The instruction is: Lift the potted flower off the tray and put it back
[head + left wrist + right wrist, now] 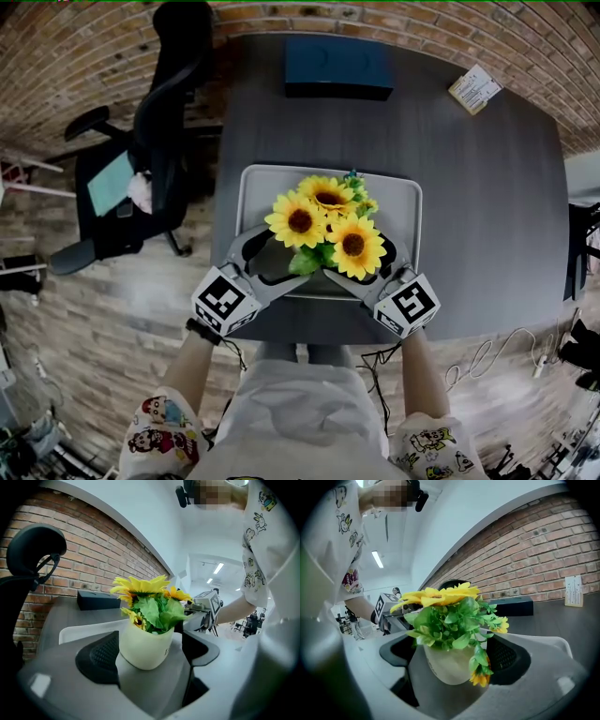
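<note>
A cream pot of yellow sunflowers [326, 225] stands in the front half of the light grey tray [253, 187] on the dark table. My left gripper [270, 255] reaches in from the lower left and my right gripper [375, 264] from the lower right. Both are open, with their jaws wide on either side of the pot. In the left gripper view the pot [145, 646] sits between the black pads [101, 656] with small gaps. The right gripper view shows the same pot [452, 665] between its pads [508, 660]. Leaves hide the pot's base, so I cannot tell whether it touches the tray.
A dark blue box [337, 66] lies at the table's far edge and a small printed card [475, 89] at the far right. A black office chair [150, 141] stands left of the table. Cables [497, 356] trail on the floor at the right.
</note>
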Demonstrator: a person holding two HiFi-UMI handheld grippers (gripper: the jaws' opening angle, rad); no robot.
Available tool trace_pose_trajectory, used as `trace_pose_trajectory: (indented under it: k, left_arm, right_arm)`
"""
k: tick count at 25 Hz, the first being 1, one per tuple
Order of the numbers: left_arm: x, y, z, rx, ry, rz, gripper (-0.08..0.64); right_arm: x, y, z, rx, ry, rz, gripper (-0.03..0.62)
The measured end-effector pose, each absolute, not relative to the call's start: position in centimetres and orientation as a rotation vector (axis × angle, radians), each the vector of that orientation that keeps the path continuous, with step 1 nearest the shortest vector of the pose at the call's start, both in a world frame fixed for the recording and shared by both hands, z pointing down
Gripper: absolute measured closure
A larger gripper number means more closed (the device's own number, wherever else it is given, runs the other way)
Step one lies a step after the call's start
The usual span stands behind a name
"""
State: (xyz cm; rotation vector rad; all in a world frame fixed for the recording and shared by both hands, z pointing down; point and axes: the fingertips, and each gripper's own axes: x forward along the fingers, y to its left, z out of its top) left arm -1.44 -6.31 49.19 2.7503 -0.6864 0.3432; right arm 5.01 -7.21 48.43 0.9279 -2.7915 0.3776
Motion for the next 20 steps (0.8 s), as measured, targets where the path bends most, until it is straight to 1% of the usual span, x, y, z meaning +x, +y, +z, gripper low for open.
trace_pose_trajectory:
  k: [7, 13, 15, 17, 20]
  left_arm:
    - [-0.9, -6.7, 49.7, 2.754, -0.65, 0.347, 0.144]
    - [-0.5, -7.2, 50.0, 2.786, -0.643, 0.359, 0.182]
    - [-0.4, -7.3, 50.0, 2.803, -0.645, 0.371, 0.202]
    - [-0.3, -7.4, 49.8, 2.815, -0.642, 0.373, 0.201]
    - [-0.3, -7.4, 50.0, 2.81, -0.648, 0.368, 0.202]
  right_arm:
    - [4.7, -7.7, 49.2, 0.877, -2.826, 0.392, 0.127]
    - [4.4, -8.2, 49.6, 0.817, -2.851, 0.411, 0.129]
    - [4.3, -8.2, 49.7, 0.786, -2.86, 0.427, 0.15]
    - [4.1, -8.1, 49.8, 0.755, -2.87, 0.451, 0.164]
    - [4.1, -8.1, 49.7, 0.736, -2.876, 0.448, 0.167]
